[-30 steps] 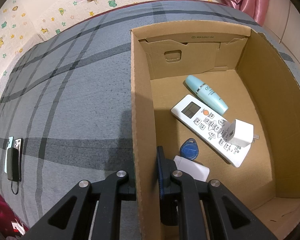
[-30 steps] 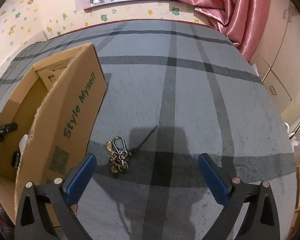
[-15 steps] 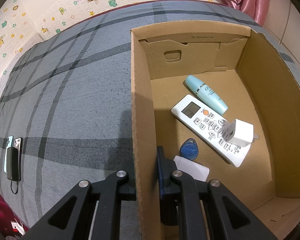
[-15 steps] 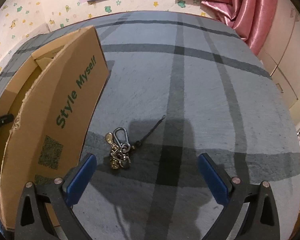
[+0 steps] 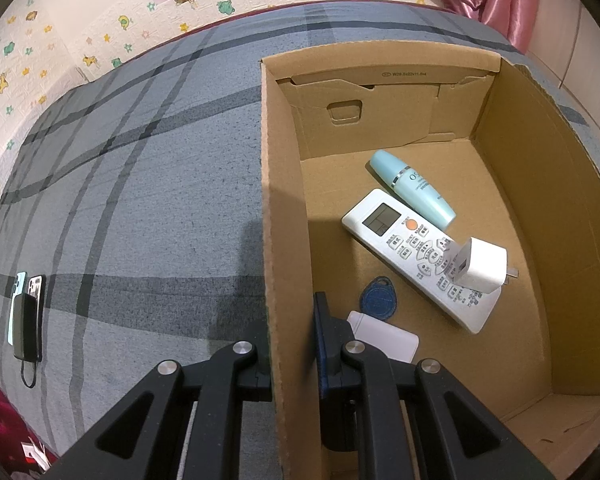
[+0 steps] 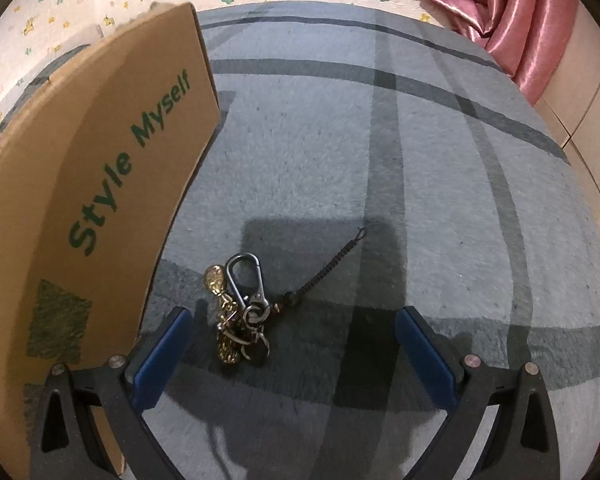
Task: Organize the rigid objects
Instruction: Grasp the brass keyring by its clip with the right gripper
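Note:
My left gripper (image 5: 290, 332) is shut on the left wall of the cardboard box (image 5: 286, 216), one finger outside, one inside. In the box lie a white remote (image 5: 412, 248), a white charger plug (image 5: 480, 266) on top of it, a light blue bottle (image 5: 412, 188), a blue key fob (image 5: 378, 300) and a small white case (image 5: 384, 336). My right gripper (image 6: 292, 354) is open and low over the bedspread. A metal keychain (image 6: 242, 308) with a carabiner, gold charms and a black cord lies between its fingers, nearer the left one. The box's outer wall (image 6: 92, 208) stands just left.
The box sits on a grey plaid bedspread (image 5: 140, 200). Two phones and a black power bank (image 5: 26, 320) lie at the bed's left edge. A star-patterned wall, a window and a pink curtain (image 6: 500, 8) lie behind.
My right gripper has moved forward and down toward the keychain, which now lies between the open fingers. The left gripper and box have not moved.

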A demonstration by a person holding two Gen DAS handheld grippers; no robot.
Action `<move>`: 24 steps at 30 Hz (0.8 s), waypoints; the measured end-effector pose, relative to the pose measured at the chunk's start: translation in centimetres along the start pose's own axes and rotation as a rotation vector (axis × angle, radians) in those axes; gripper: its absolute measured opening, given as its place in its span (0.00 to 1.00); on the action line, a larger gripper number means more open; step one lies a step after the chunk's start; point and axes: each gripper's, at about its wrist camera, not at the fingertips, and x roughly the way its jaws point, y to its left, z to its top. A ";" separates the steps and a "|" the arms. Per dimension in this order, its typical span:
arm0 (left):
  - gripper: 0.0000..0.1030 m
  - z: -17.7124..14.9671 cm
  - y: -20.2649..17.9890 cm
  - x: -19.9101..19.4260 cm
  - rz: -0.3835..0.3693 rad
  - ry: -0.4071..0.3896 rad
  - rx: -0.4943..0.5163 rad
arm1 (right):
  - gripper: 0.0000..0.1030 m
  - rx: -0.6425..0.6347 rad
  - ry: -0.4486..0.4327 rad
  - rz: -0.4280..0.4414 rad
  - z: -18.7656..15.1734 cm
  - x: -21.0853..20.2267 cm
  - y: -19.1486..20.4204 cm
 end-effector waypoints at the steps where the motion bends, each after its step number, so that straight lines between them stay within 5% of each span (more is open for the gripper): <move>1: 0.14 0.0 0.0 0.0 0.001 0.000 0.001 | 1.00 -0.002 0.001 -0.001 0.0 0.2 0.0; 18: 0.14 0.0 -0.4 -0.3 0.014 -0.002 0.011 | 0.98 0.001 0.011 -0.013 0.3 2.6 0.0; 22: 0.14 0.0 -0.3 -0.2 0.012 -0.002 0.008 | 0.73 -0.003 0.002 -0.004 0.1 2.0 0.2; 24: 0.14 0.0 -0.3 -0.3 0.010 -0.003 0.006 | 0.31 -0.008 0.000 0.021 0.0 1.5 0.4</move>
